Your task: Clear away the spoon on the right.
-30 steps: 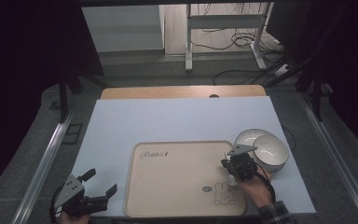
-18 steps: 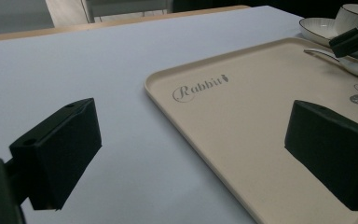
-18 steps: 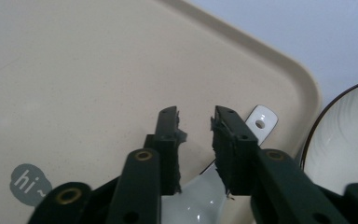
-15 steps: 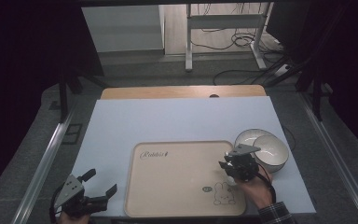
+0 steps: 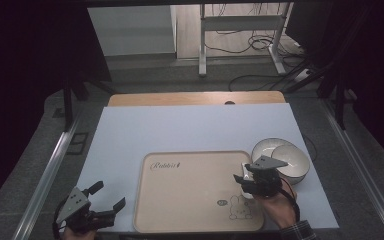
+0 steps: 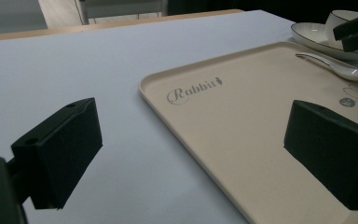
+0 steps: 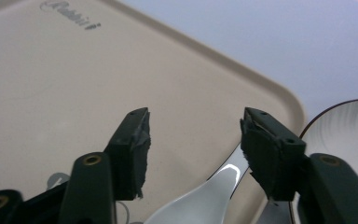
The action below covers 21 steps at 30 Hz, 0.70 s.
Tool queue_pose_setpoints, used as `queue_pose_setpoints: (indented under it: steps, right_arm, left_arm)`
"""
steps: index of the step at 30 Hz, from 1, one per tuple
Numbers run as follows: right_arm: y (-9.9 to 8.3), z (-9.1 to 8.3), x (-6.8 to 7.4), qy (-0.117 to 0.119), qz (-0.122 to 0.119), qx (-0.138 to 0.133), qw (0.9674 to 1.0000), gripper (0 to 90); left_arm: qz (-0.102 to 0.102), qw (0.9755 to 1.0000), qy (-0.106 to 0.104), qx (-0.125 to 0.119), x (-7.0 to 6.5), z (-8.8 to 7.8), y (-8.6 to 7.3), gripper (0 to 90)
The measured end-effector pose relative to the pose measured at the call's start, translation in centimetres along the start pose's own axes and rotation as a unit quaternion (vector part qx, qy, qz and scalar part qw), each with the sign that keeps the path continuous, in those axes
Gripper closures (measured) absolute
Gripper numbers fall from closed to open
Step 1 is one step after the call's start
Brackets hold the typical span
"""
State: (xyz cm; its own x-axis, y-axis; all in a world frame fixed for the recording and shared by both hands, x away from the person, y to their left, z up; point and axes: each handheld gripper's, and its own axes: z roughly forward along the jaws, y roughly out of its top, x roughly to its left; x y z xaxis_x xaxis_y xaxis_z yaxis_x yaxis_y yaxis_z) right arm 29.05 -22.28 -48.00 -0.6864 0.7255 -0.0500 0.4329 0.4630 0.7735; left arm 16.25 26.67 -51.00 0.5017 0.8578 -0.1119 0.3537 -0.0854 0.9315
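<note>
Dark room behind, with cables on the floor. Up front, a pale bench (image 5: pixel 190 125) carrying a beige tray (image 5: pixel 190 195) printed with "Rabbit" and a small bunny. Just beside the tray's right edge, a white bowl (image 5: pixel 300 167) with a cup (image 6: pixel 340 18) in it.

Spoon (image 7: pixel 200 198): white, lying on the tray near its right rim, close to the bowl.

Right tool (image 7: pixel 193 121): poised low over the spoon, jaws just been opening and now apart. Spoon bowl beneath and between them, pads off it on both sides. Looks like a release onto the tray.

To finish that step well, probably:
- Keep the jaws parted so neither pad drags the spoon.
- Lift straight up before swinging away.
- Mind the bowl's rim, close to the tool's outer side.

Right hand (image 5: pixel 280 210): entering from the bottom edge, wrist bent so the tool points forward and down at the tray's right side, sleeve cuff just visible.

Left tool (image 5: pixel 109 195): parked low at the near left corner of the bench, just off the tray, jaws wide and holding nothing, aimed across the tray toward the bowl.
</note>
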Motion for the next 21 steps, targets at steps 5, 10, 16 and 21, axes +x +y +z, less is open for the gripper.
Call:
queue_pose_setpoints:
  steps: [5,10,16,21]
  right_arm:
    - [0.2,-0.9,0.1,-0.005,-0.003,-0.032,0.9995,29.6]
    - [0.3,-1.3,0.4,-0.009,-0.007,-0.049,0.9987,20.6]
    - [0.2,-1.6,0.7,-0.007,-0.006,-0.049,0.9987,9.6]
    - [-0.1,-2.2,0.8,-0.003,0.000,-0.058,0.9983,6.2]
  left_arm:
    - [0.002,1.0000,-0.002,0.001,0.0,0.0,0.0,4.0]
    - [0.001,1.0000,-0.003,0.001,0.0,0.0,0.0,3.6]
    - [0.004,1.0000,-0.004,0.001,0.0,0.1,0.0,3.2]
    - [0.003,1.0000,-0.004,0.000,0.0,0.1,0.0,3.0]
